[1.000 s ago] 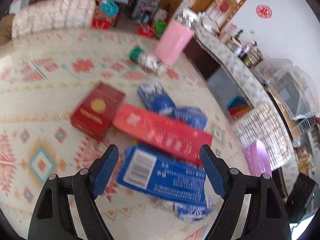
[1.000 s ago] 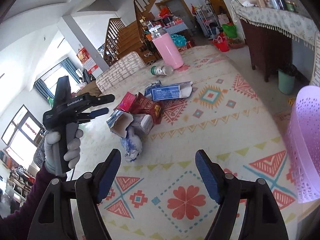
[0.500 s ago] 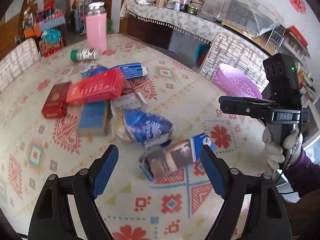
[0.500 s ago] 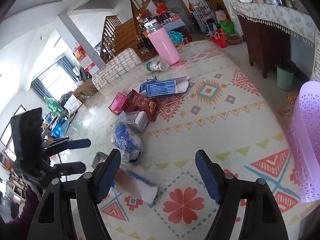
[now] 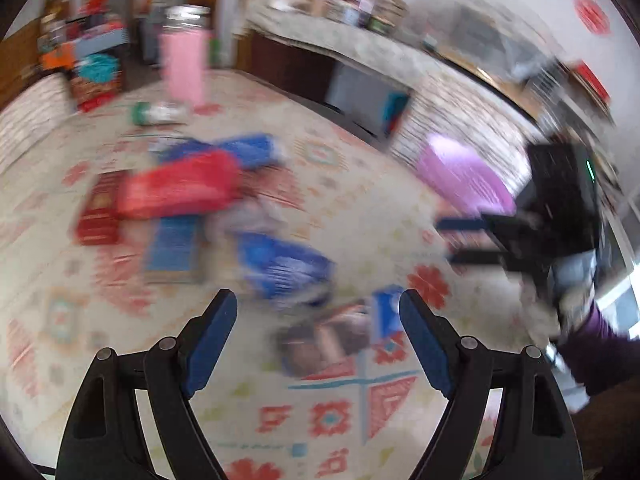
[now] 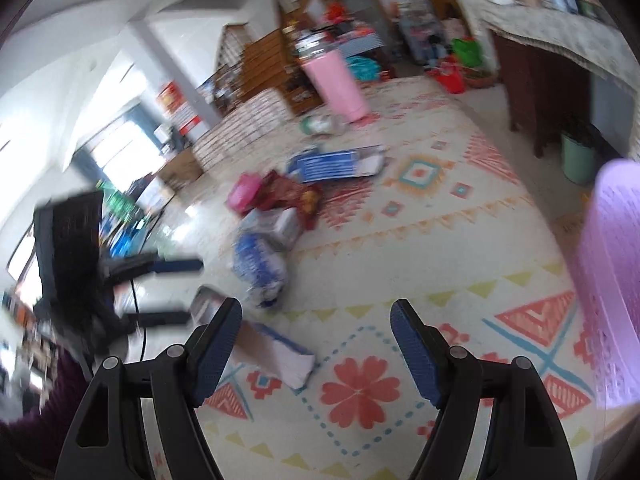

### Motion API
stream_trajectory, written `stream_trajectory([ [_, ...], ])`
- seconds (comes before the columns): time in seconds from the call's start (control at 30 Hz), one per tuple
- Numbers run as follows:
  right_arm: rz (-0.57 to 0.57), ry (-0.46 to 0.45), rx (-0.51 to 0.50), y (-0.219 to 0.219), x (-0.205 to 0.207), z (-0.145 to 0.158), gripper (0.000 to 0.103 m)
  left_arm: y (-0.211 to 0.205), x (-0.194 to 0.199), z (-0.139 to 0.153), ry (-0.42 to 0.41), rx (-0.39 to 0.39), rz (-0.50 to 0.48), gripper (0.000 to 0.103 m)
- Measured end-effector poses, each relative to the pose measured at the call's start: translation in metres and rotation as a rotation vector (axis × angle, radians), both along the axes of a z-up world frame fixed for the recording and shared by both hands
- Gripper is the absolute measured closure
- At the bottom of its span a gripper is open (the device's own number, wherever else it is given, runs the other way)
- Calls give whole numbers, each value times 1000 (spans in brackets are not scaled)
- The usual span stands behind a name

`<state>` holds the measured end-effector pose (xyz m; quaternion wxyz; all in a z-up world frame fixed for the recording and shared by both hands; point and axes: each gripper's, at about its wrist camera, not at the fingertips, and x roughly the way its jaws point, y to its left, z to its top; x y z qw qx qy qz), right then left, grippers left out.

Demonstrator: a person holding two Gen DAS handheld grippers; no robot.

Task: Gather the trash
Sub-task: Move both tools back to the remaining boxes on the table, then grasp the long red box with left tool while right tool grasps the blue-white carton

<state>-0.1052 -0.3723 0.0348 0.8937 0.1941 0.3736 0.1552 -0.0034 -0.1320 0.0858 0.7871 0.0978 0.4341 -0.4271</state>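
Left wrist view, blurred: left hand-held gripper [image 5: 318,334] agape; right hand-held gripper [image 6: 316,338] likewise.

Pink tumbler [image 6: 338,84], lilac basket [image 6: 612,280], red-flowered cream tablecloth [image 6: 440,240]

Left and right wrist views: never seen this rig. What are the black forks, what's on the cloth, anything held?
No robot here: a person carries a hand-held gripper in each hand, each with a fisheye camera looking along its fingers. The forks at the bottom are those fingers. Left hand-held gripper and right hand-held gripper are both open and hold nothing. Each view also shows the other gripper from the side. On the patterned cloth lies trash: a red box, a blue bag, a small carton. The purple basket stands at the right. Both pictures are motion-blurred.
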Motion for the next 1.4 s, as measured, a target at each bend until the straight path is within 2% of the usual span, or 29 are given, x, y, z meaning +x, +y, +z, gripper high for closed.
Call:
stream_trajectory([
  [0.07, 73, -8, -36, 17, 5, 1, 21, 15, 18, 7, 21, -21, 101, 18],
  [0.17, 154, -20, -106, 46, 15, 1, 21, 32, 51, 7, 96, -69, 267, 15],
  [0.3, 202, -23, -151, 70, 27, -5, 21, 31, 91, -13, 242, -156, 427, 15],
  [0.5, 231, -15, -159, 83, 34, -11, 21, 21, 130, -44, 447, -309, 603, 15],
  [0.57, 238, -12, -168, 86, 34, -13, 21, 14, 137, -49, 473, -323, 623, 15],
  [0.7, 249, -1, -173, 88, 37, -19, 21, -3, 140, -50, 440, -265, 633, 15],
  [0.83, 254, -9, -195, 95, 33, -19, 21, -17, 138, -52, 444, -211, 636, 15],
  [0.93, 269, -16, -218, 102, 31, -17, 28, -25, 138, -53, 436, -175, 634, 15],
  [1.0, 272, -18, -232, 106, 29, -17, 38, -25, 136, -53, 448, -169, 622, 31],
  [1.03, 279, -12, -235, 109, 28, -17, 49, -25, 135, -55, 465, -171, 615, 49],
  [1.07, 286, -4, -230, 110, 28, -18, 61, -24, 134, -57, 483, -169, 610, 61],
  [1.13, 288, 3, -226, 111, 27, -19, 72, -20, 129, -59, 489, -168, 611, 64],
  [1.27, 275, -12, -211, 108, 17, -16, 74, -7, 114, -50, 463, -184, 615, 64],
  [1.4, 242, -34, -184, 97, 0, -8, 74, 7, 86, -25, 370, -192, 578, 64],
])
